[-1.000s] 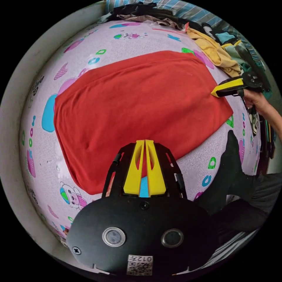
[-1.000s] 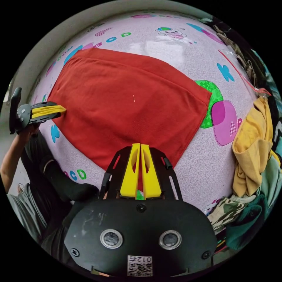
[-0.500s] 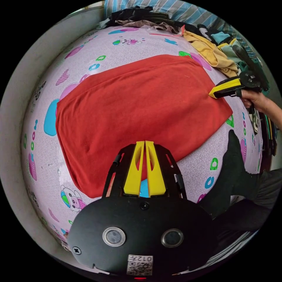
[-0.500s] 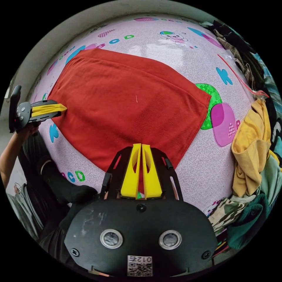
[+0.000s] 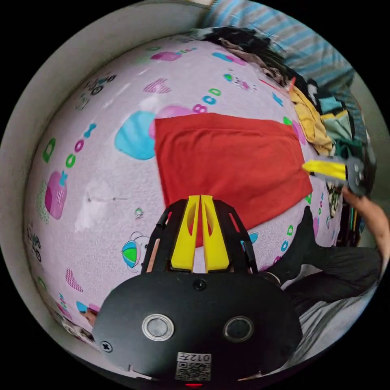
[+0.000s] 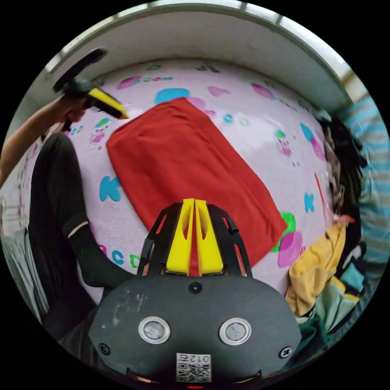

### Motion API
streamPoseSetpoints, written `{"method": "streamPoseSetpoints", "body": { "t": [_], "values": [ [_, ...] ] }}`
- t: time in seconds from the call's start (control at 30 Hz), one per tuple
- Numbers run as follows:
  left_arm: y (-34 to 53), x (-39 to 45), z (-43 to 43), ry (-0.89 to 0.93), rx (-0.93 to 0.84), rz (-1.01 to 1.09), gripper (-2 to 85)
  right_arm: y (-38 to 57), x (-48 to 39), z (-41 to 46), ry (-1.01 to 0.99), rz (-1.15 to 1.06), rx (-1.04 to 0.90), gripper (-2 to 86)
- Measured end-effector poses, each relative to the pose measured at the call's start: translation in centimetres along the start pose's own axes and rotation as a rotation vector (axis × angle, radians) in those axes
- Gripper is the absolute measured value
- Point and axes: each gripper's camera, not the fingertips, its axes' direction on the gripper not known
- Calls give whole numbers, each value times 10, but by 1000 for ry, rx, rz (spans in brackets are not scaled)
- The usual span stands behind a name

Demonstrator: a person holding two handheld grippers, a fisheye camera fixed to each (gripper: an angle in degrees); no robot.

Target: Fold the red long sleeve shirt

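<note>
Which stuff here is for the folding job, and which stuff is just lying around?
For the job:
- red shirt, lying as a flat rectangle on the pink cartoon mat
- left gripper, at one corner
- right gripper, at another corner

Just lying around:
- yellow garment
- heap of dark clothes
- teal clothes

Matt red cloth shirt (image 5: 231,162) lies on a glossy printed mat (image 5: 101,195).

Pale pink mat (image 5: 101,183) w/ cartoon animals, letters & hearts is covering the whole surface, daylight glaring off it in spots. Plain off-white wall (image 6: 211,38) is running along the far edge. Blue-striped fabric (image 5: 284,38) is sitting behind a messy clothes pile (image 6: 325,280).
</note>
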Motion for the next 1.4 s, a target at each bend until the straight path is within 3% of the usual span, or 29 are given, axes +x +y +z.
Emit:
{"method": "streamPoseSetpoints", "body": {
  "t": [0.23,0.4,0.53,1.1,1.4],
  "values": [
    [-25,-89,6,249,4,-107,60,-42,-128,40,-22,-275,111,39],
    [-45,-115,14,294,-10,-114,92,-51,-176,79,-26,-278,162,70],
    [-61,-129,15,298,-13,-101,109,-50,-212,104,86,-388,216,79],
    [-109,-143,16,321,13,-13,83,-59,-220,182,21,-272,172,78],
    [-105,-154,21,314,15,-53,15,-43,-221,198,46,-211,169,3]
  ]
}}
